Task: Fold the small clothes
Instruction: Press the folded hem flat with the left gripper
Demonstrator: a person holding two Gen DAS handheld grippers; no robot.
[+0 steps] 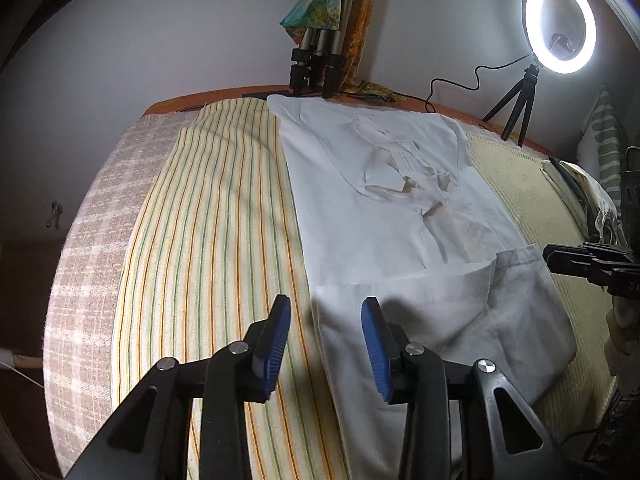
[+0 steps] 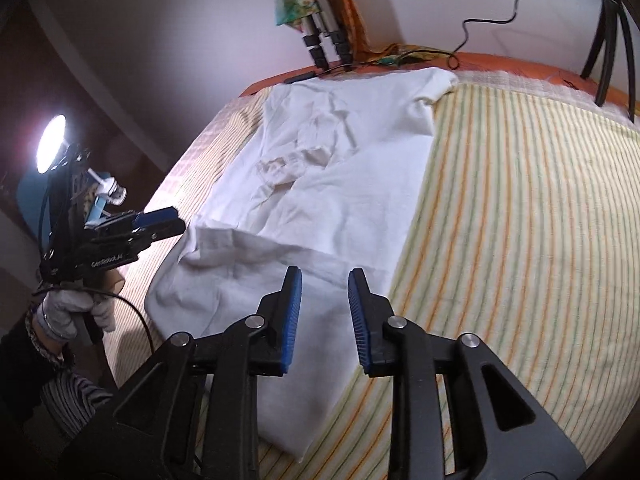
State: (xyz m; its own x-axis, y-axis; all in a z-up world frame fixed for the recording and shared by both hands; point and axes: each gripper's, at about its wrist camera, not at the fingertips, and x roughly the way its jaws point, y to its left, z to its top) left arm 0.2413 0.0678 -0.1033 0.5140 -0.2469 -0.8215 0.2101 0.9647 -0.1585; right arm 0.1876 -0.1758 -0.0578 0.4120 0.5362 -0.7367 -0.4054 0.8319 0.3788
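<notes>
A white garment [image 1: 384,216] lies spread on the striped bedsheet [image 1: 208,216] of a bed, its neckline toward the far wall and its near hem folded up over the body, so that a doubled band of cloth runs across the near part; the fabric around the collar is rumpled, and one short sleeve [image 2: 434,84] reaches out at the far right in the right wrist view; the left gripper [image 1: 326,308] hangs over the near left edge of the fold, its blue pads parted with nothing pinched between them, one finger over the sheet and the other over the cloth; the right gripper [image 2: 325,280] stands likewise apart and empty above the near right part of the fold; a gloved hand [image 2: 68,312] holds the left tool; beyond the garment, tripod legs [image 1: 316,64] stand at the far edge of the bed, with a lit ring light [image 1: 560,26] on a small stand to the right.
</notes>
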